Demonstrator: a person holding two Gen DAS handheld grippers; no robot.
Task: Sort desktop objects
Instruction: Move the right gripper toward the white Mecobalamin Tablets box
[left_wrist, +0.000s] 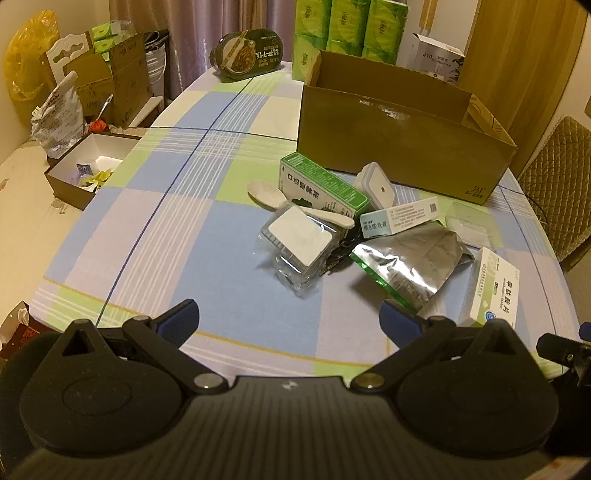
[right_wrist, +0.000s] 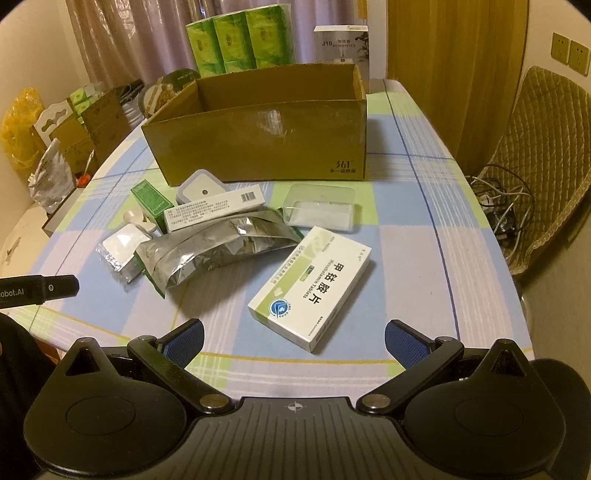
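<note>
Desktop objects lie in a loose pile on the checked tablecloth (right_wrist: 424, 258), just in front of an open cardboard box (right_wrist: 258, 147) that looks empty from here. Your left gripper (left_wrist: 290, 321) and right gripper (right_wrist: 293, 338) both hang above the near table edge, fingers spread as wide as they go, holding nothing.

Nearest your right gripper is a white tablet box (right_wrist: 312, 288), lying flat and apart from the rest. Behind it, a silver foil pouch (right_wrist: 218, 247) overlaps a long white carton (right_wrist: 214, 210), with a green box (left_wrist: 321, 184), a white spoon (left_wrist: 295, 205) and a clear packet (left_wrist: 297, 243) crowded close.

Risks, as a judgement: the foil pouch may slip or crumple in a grip, and lifting it could drag the carton resting against it. Both grippers reaching into 1 pile could collide.
</note>
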